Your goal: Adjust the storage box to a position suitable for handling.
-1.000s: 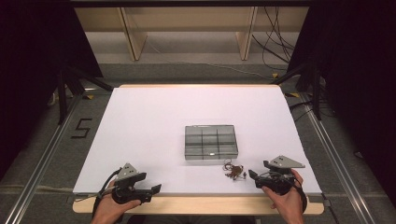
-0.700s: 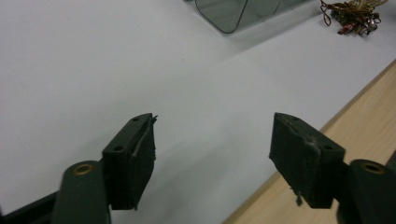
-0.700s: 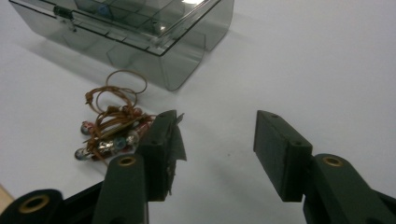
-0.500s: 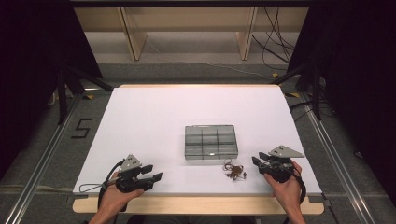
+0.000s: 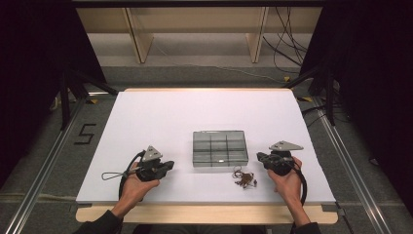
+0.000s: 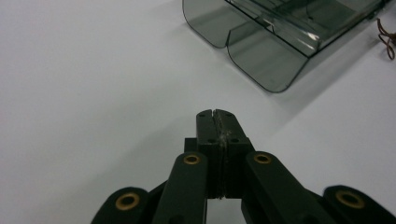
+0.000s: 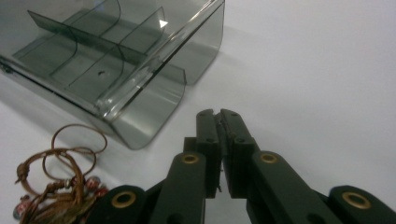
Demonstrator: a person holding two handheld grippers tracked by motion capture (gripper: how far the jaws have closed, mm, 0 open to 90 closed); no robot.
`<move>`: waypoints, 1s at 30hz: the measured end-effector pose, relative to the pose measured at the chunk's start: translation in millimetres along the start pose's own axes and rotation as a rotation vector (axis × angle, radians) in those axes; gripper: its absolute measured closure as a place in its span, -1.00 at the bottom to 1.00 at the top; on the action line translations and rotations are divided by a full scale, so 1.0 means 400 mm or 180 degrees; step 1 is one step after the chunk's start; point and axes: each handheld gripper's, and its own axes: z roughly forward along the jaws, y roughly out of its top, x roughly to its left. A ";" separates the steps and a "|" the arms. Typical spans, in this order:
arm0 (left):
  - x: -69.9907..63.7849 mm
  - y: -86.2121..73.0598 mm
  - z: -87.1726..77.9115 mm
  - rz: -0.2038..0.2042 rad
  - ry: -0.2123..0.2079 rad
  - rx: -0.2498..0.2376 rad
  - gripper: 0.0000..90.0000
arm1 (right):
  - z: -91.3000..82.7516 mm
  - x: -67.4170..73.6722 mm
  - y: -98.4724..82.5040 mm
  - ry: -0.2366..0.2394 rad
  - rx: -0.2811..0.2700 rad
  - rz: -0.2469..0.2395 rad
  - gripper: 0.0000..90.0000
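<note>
A smoky clear compartment box point(image 5: 219, 147) lies in the middle of the white table point(image 5: 195, 112), its lid open. A tangle of brown cord with small beads point(image 5: 243, 179) rests just in front of its right corner. My left gripper point(image 5: 170, 165) sits left of the box and points right at it, with the box point(image 6: 280, 42) ahead. Its jaws point(image 6: 216, 114) have just been closing and stand shut with nothing between them. My right gripper point(image 5: 259, 156) is right of the box point(image 7: 107, 56) and points left. It has also just closed empty point(image 7: 218, 114), with the cord point(image 7: 60, 186) beside it.
The left gripper's cable loops over the table's front left point(image 5: 112, 174). A wooden strip point(image 5: 204, 214) edges the table's near side. Metal rails point(image 5: 44, 165) run along both sides, and a "5" point(image 5: 86, 133) is marked on the floor at the left.
Both hands have moved forward from the table's near edge towards the box. Both pairs of jaws have gone from open to shut, with nothing taken hold of.
</note>
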 end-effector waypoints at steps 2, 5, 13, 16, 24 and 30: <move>-0.002 0.017 0.018 0.0021 -0.0019 0.0036 0.97 | 0.012 -0.002 0.006 0.0004 -0.0003 0.0025 0.95; -0.012 0.033 0.044 0.0018 -0.0037 0.0041 0.98 | 0.034 0.001 0.019 0.0035 0.0042 0.0021 0.96; -0.022 0.054 0.082 0.0097 -0.0033 0.0097 0.98 | 0.077 0.012 0.033 0.0121 0.0141 0.0061 0.99; -0.027 0.060 0.092 0.0093 -0.0028 0.0102 0.98 | 0.084 0.014 0.034 0.0163 0.0183 0.0101 0.99; -0.034 0.070 0.110 0.0096 -0.0037 0.0114 0.96 | 0.092 0.021 0.043 0.0213 0.0138 0.0064 1.00; -0.026 0.064 0.110 0.0127 -0.0016 0.0156 0.96 | 0.101 0.045 0.055 0.0297 0.0189 0.0046 1.00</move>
